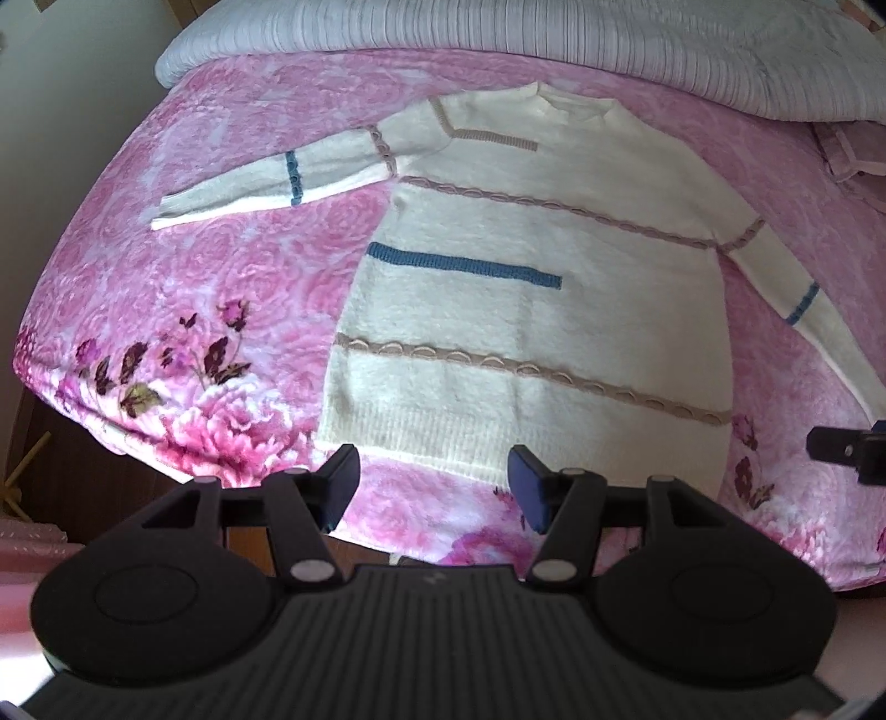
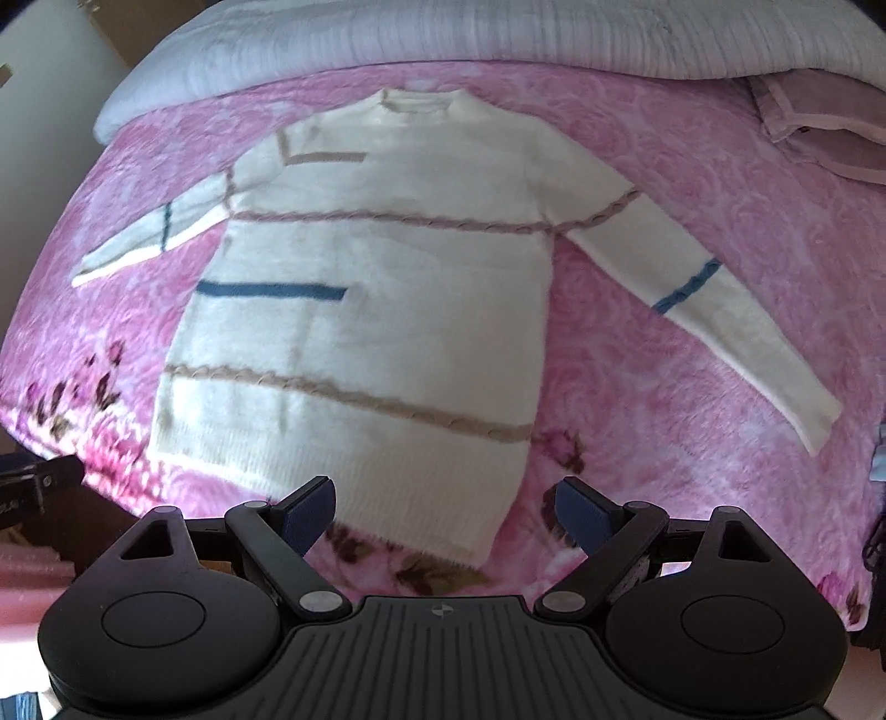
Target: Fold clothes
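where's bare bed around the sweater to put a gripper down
Bare pink floral blanket shows under the cream knit sweater's left sleeve, and between its body and right sleeve. The far edge is crowded by a grey ribbed quilt and folded pink cloth.

Left tongs [image 1: 434, 487]: matte black plastic, blue pads [image 1: 529, 490] on the inner faces of both fingers. Each finger rides on angled black link arms w/ round silver pivot pins [image 1: 310, 569] at the joints. Outboard of the links, triangular cutouts in the black brackets. Two big round black housings below, each w/ a shallow oval recess. Ribbed black plate in the middle, small faint logo near its top edge.

Right tongs [image 2: 446, 509]: same build, black body, blue ridged pads [image 2: 578, 512], silver pins, ribbed centre plate w/ a small round crosshair mark [image 2: 439, 611].
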`<state>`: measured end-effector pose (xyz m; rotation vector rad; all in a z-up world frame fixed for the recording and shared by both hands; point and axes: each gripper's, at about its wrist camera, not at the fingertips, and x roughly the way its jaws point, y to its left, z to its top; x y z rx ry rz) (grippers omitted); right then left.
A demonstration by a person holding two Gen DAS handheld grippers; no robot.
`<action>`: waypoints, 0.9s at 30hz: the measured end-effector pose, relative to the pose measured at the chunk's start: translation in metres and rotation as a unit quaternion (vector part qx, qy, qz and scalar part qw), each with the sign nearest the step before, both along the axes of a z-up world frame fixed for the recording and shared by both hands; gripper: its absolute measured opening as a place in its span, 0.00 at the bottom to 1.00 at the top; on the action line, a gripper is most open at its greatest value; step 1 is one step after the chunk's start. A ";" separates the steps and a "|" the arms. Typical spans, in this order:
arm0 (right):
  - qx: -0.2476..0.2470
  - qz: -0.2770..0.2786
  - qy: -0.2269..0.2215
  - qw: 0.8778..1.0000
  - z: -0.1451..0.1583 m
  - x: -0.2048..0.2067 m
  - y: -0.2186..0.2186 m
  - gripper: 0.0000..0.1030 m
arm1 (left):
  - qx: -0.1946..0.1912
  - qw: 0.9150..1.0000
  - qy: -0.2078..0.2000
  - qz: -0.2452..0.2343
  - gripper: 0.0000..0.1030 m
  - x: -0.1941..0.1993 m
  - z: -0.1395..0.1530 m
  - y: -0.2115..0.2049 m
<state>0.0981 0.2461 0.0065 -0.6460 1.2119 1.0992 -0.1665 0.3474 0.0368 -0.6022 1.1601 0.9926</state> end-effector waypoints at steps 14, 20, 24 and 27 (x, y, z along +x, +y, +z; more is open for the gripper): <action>0.090 -0.239 0.029 0.966 -0.018 0.083 0.070 0.87 | -0.104 0.963 -0.223 0.114 0.54 -0.044 -0.069 0.199; 0.113 -0.284 0.031 0.952 -0.036 0.083 0.110 0.87 | -0.093 0.926 -0.263 0.253 0.52 -0.115 -0.128 0.316; 0.088 -0.286 0.015 0.954 -0.058 0.070 0.136 0.87 | -0.085 0.894 -0.288 0.332 0.52 -0.163 -0.175 0.383; 0.068 -0.293 0.004 0.954 -0.077 0.066 0.151 0.87 | -0.072 0.871 -0.304 0.380 0.50 -0.192 -0.204 0.417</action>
